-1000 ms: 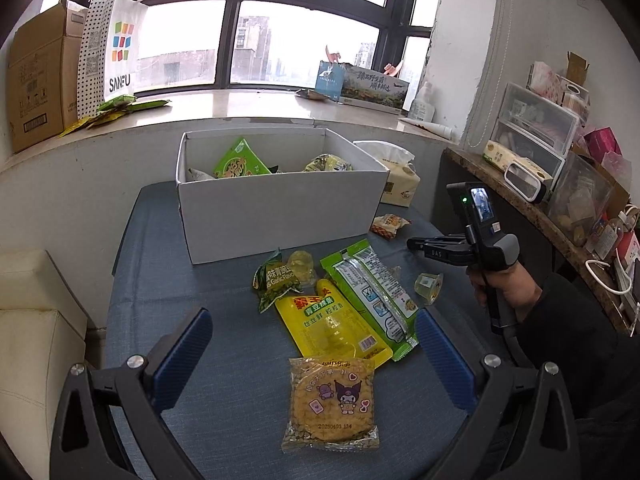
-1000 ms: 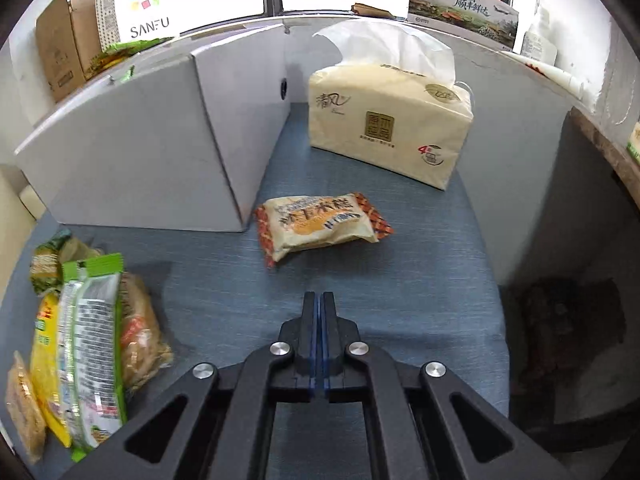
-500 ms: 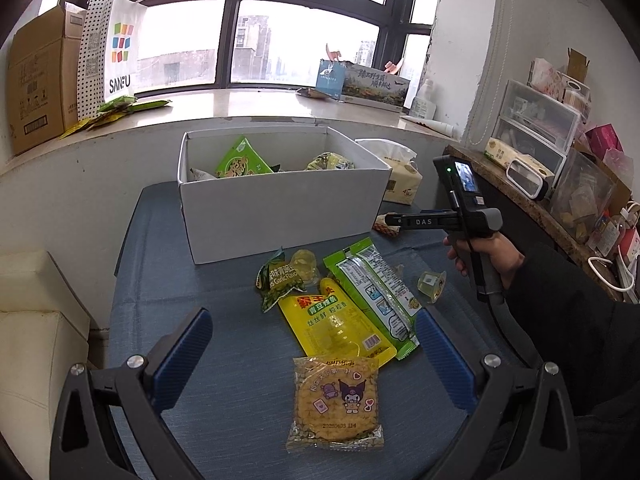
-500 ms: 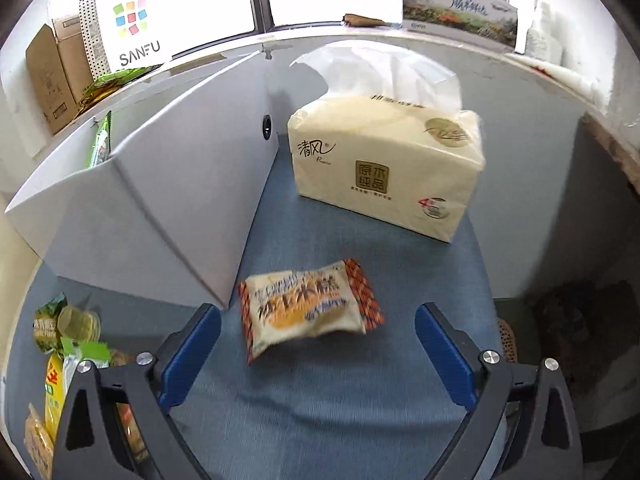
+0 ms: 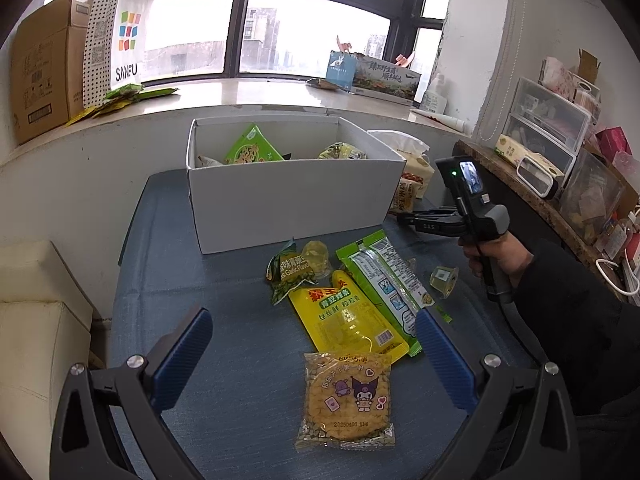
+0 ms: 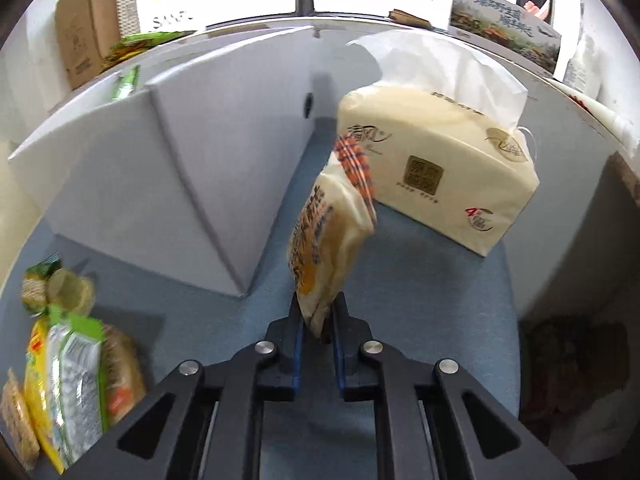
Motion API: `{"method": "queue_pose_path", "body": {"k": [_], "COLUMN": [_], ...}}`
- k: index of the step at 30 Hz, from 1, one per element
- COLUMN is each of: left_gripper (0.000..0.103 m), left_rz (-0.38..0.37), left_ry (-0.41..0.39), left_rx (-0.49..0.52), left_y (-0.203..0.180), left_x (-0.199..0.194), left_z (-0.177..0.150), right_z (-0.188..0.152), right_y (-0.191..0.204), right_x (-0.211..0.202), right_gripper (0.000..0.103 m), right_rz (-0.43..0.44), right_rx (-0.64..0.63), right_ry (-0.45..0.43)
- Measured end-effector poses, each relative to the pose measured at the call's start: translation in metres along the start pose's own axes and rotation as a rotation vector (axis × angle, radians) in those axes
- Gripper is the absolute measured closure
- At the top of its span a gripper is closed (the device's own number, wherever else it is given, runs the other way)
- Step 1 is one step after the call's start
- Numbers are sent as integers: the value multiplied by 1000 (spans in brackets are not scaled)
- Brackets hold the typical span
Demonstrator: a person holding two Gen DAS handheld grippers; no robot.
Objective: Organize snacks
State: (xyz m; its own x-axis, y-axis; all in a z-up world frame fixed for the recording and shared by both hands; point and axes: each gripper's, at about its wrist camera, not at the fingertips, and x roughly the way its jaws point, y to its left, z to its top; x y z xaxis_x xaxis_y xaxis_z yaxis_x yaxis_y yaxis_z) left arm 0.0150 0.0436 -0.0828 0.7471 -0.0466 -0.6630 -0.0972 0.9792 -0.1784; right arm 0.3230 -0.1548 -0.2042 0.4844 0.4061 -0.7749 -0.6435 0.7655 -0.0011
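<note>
My right gripper [image 6: 318, 320] is shut on one end of an orange-and-cream snack packet [image 6: 332, 232] and holds it upright above the blue table, beside the white box [image 6: 168, 184]. In the left wrist view the packet [image 5: 406, 196] shows at the box's right corner. The white box [image 5: 292, 200] holds several snacks. My left gripper [image 5: 312, 344] is open and empty above a round cracker packet [image 5: 346, 400]. A yellow pouch [image 5: 344, 316], a green-edged packet [image 5: 384, 272], a garlic-pea bag [image 5: 290, 274] and a jelly cup [image 5: 442, 280] lie in front of the box.
A tissue pack [image 6: 432, 176] stands right of the box. A windowsill [image 5: 240, 96] behind carries a cardboard box [image 5: 40, 80] and a paper bag [image 5: 116, 48]. A shelf [image 5: 560, 152] with clear bins runs along the right. A cream seat [image 5: 36, 320] is at the left.
My right gripper opened, moved onto the orange snack packet, shut on it and lifted it off the table. My left gripper stayed open and almost still.
</note>
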Motion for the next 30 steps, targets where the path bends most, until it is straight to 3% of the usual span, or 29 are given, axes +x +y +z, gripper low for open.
{"method": "queue_pose_path", "body": {"k": [4,5,10,17,19,20,21,24,27,30], "left_gripper": [0,0,0,0,0,0,0,0,0,0], "left_rz": [-3,0,-5,0,0,-1,-1,-2,-4,-4], "left_ry": [3,2,6,7,10,12,12,14,16,20], "left_rx": [-4,1,-3,17,15,15,13,12,14,18], "left_y": [0,-1,0,-5,-5,-5,-4,-4,-6,-6], "left_x": [2,1,3,4,5,5,6,7,8,9], "left_z": [-1,-1,-1,-3,-2,-3,-3,-3,-4,-5], "right_z": [-5,-8,-22,-44,-53,-57,-59,-57,-45,-38], "right_y": [2,1,4,9,11,12,11,5,4,4], "right_x": [-11,-17,-51,-73,-76,-77,-78,-76,-61,-41], "right_gripper": [93,102,103,99,68,28,13,13,13,13], "right_rz": [26,43,123,155,135,98,80,82,12,23], "right_rx": [3,20,65,102,107,110,116,161,207,271], "right_ry": [-18,-27,-76,-69,-48,-42,-48,-48,-7,22]}}
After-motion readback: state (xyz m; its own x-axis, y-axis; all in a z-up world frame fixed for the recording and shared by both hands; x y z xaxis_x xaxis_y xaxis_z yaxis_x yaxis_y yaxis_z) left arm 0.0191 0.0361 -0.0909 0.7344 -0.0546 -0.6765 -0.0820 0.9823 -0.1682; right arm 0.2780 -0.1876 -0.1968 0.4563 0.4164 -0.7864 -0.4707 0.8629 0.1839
